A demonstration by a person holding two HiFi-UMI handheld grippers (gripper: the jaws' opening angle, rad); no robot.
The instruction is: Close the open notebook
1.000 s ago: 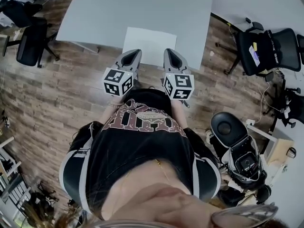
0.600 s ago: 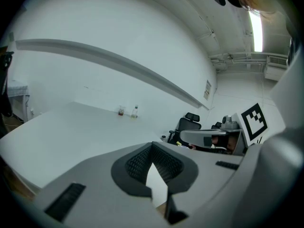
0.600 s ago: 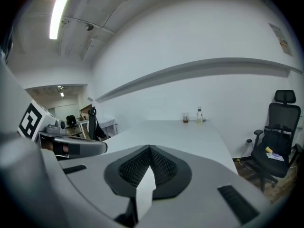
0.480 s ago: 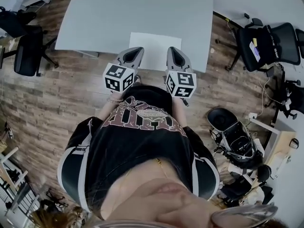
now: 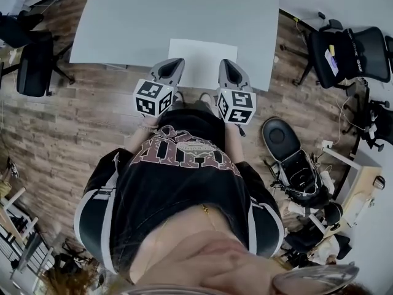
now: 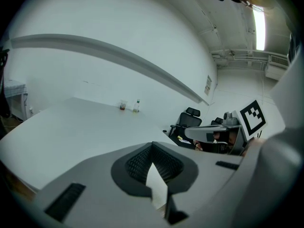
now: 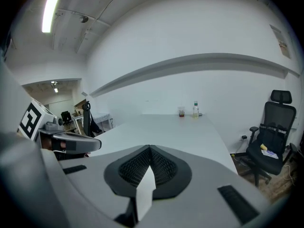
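1. The left tongs point(image 5: 175, 62) and the right tongs point(image 5: 225, 62) are both pressed together and pinch nothing. In each gripper view the two halves meet at the tip.
2. The notebook point(image 5: 202, 60) lies flat on the counter point(image 5: 153, 23), between the two tongs and a little ahead of them, at the edge nearest to the person. Only a white page shows, and I cannot make out the fold.
3. Each of the tongs points forward and slightly down over one side of the notebook. I think this is so that one can lift a page edge while the other steadies the book. I cannot tell whether the tips touch the paper.
4. In my judgement, the closing has not yet begun.
5. A cup point(image 7: 181, 111) and a small bottle point(image 7: 195, 110) stand far ahead of the tongs, well apart from the notebook and out of the way.
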